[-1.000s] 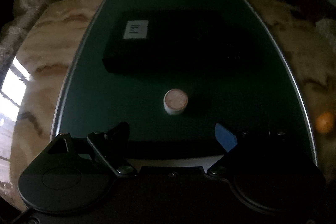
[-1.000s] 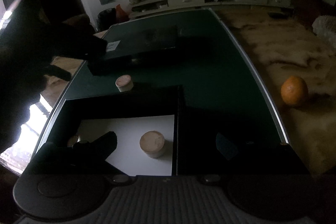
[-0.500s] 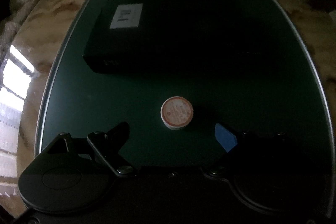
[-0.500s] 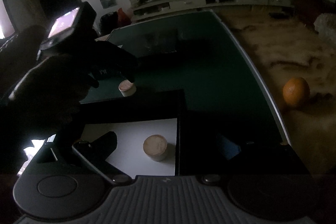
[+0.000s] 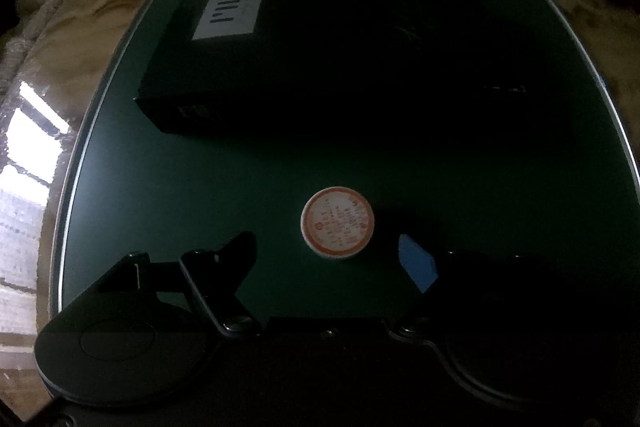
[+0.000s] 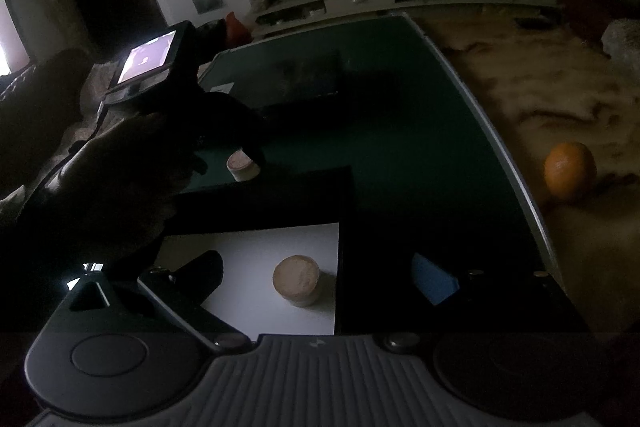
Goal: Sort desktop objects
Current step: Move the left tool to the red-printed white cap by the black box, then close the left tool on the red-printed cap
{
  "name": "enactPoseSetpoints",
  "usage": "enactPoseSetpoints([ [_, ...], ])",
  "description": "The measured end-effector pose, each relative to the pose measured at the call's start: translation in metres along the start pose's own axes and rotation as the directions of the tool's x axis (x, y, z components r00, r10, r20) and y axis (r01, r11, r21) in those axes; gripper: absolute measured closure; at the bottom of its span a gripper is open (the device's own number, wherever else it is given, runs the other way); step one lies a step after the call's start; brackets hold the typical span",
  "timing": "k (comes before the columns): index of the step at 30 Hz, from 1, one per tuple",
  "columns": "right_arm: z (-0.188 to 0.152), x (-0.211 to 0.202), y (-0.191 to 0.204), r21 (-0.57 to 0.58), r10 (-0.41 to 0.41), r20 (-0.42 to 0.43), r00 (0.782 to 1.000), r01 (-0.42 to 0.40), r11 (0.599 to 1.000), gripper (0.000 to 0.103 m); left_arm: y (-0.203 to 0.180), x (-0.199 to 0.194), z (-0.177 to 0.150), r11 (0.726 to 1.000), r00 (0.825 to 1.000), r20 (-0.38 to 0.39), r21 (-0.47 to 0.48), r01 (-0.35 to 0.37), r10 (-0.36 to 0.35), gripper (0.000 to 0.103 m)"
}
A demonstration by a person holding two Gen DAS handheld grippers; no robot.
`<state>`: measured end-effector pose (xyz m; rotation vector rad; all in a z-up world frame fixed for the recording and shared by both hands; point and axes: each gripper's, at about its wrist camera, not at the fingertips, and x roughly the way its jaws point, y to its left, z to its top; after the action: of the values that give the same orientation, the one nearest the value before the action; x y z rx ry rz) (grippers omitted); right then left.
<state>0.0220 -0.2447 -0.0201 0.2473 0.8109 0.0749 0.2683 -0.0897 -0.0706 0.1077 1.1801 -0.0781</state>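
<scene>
A small round white jar with an orange-ringed label [image 5: 337, 221] stands on the dark green mat [image 5: 160, 179]. My left gripper [image 5: 332, 255] hovers just above and before it, open, with the jar between the fingertips' line and the mat. In the right wrist view the same jar [image 6: 242, 166] sits beyond a black box [image 6: 344, 195] with a white floor. A second tan-topped round jar [image 6: 297, 279] stands inside that box. My right gripper [image 6: 316, 277] is open over the box, around nothing.
A flat black box with a white sticker [image 5: 304, 55] lies at the back of the mat. An orange [image 6: 569, 171] rests on the marble tabletop [image 6: 532, 95] to the right. A person's hand [image 6: 120, 163] holds the left gripper, whose screen [image 6: 147, 58] glows.
My left gripper has moved forward and down toward the labelled jar, which now lies close to its fingertips. The right gripper has barely shifted over the box.
</scene>
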Motion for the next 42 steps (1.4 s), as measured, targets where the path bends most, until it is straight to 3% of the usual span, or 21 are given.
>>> enactPoseSetpoints([
  [4, 0.000, 0.000, 0.000, 0.001, 0.001, 0.000, 1.000, -0.001, 1.000, 0.000, -0.002, 0.002, 0.001, 1.000, 1.000, -0.003, -0.002, 0.003, -0.003, 0.028],
  [8, -0.001, 0.000, 0.000, 0.002, 0.002, -0.002, 1.000, -0.002, 1.000, 0.000, -0.002, 0.003, 0.002, 1.000, 1.000, -0.008, -0.007, 0.010, -0.010, 0.041],
  [18, -0.002, 0.000, 0.000, 0.005, 0.005, -0.005, 1.000, -0.005, 1.000, 0.000, -0.002, 0.010, 0.003, 1.000, 1.000, -0.015, -0.005, 0.009, -0.009, 0.045],
  [23, -0.003, 0.000, 0.000, 0.005, 0.008, -0.007, 1.000, -0.008, 1.000, 0.000, -0.003, 0.012, 0.002, 1.000, 1.000, -0.023, -0.006, 0.011, -0.011, 0.055],
  [42, -0.006, 0.002, 0.003, 0.001, 0.012, -0.008, 1.000, -0.012, 1.000, 0.000, -0.002, 0.010, 0.004, 1.000, 1.000, -0.007, -0.025, 0.017, -0.017, 0.062],
])
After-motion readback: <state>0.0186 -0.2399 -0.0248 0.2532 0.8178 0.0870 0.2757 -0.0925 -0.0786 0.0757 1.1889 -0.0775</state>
